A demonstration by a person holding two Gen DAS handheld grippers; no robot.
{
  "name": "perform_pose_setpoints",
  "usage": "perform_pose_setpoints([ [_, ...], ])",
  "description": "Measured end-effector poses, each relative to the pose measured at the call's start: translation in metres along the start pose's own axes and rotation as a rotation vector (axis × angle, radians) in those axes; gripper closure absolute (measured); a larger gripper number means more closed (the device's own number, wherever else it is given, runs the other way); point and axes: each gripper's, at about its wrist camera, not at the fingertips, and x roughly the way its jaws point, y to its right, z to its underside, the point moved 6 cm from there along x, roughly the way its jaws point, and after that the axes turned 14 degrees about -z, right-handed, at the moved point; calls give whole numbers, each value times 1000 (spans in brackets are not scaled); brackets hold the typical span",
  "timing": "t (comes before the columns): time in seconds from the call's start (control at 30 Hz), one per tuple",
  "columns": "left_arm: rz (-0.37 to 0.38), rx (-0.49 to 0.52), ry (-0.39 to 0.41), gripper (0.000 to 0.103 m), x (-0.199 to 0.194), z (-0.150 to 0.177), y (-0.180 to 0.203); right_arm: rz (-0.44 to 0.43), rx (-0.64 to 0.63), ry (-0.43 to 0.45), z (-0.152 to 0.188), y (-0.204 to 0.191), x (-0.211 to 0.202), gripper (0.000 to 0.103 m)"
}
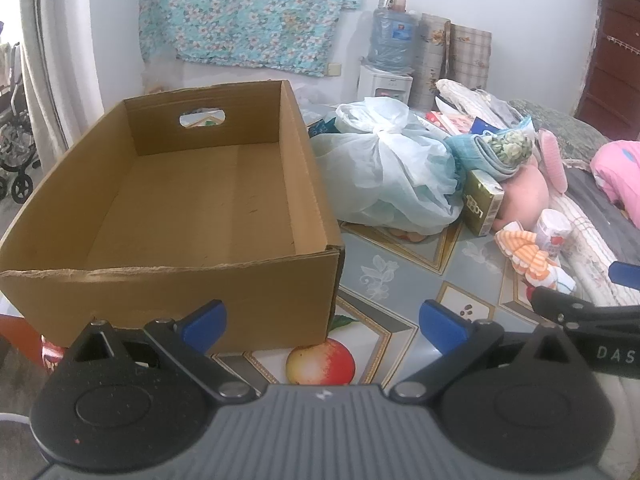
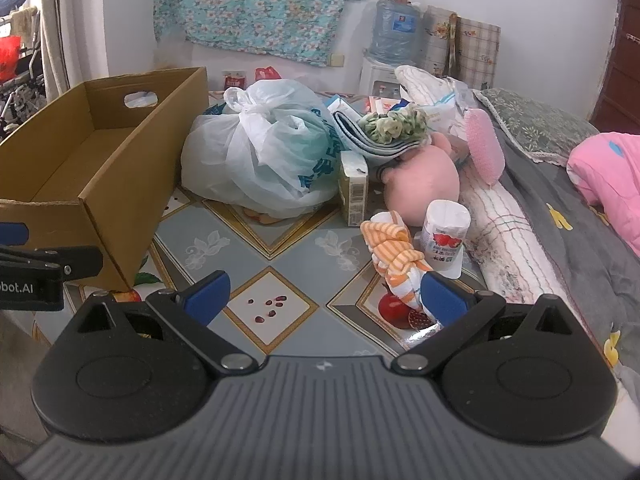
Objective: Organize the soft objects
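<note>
An empty cardboard box (image 1: 192, 184) (image 2: 100, 168) stands on the left of the patterned table. To its right lies a heap: a tied white plastic bag (image 1: 384, 168) (image 2: 264, 152), a pink plush toy (image 1: 524, 192) (image 2: 424, 180), a folded blue towel with a green scrunchie (image 2: 392, 128), and an orange-striped cloth (image 1: 528, 256) (image 2: 396, 252). My left gripper (image 1: 324, 326) hovers open in front of the box's near right corner. My right gripper (image 2: 324, 294) is open too, low over the table, its right finger just before the striped cloth. Nothing is held.
A green carton (image 2: 354, 192) and a white tissue roll (image 2: 444, 236) stand among the heap. A rolled plaid cloth (image 2: 508, 240) borders the table on the right, with grey bedding and a pink blanket (image 2: 608, 176) beyond. A water dispenser (image 2: 390, 60) stands at the back wall.
</note>
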Motion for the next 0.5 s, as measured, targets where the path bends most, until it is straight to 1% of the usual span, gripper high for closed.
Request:
perform_pose_setpoints([
  [0.5,0,-1,-6,0,0,1,0,0,0,-1,0,0,1,1],
])
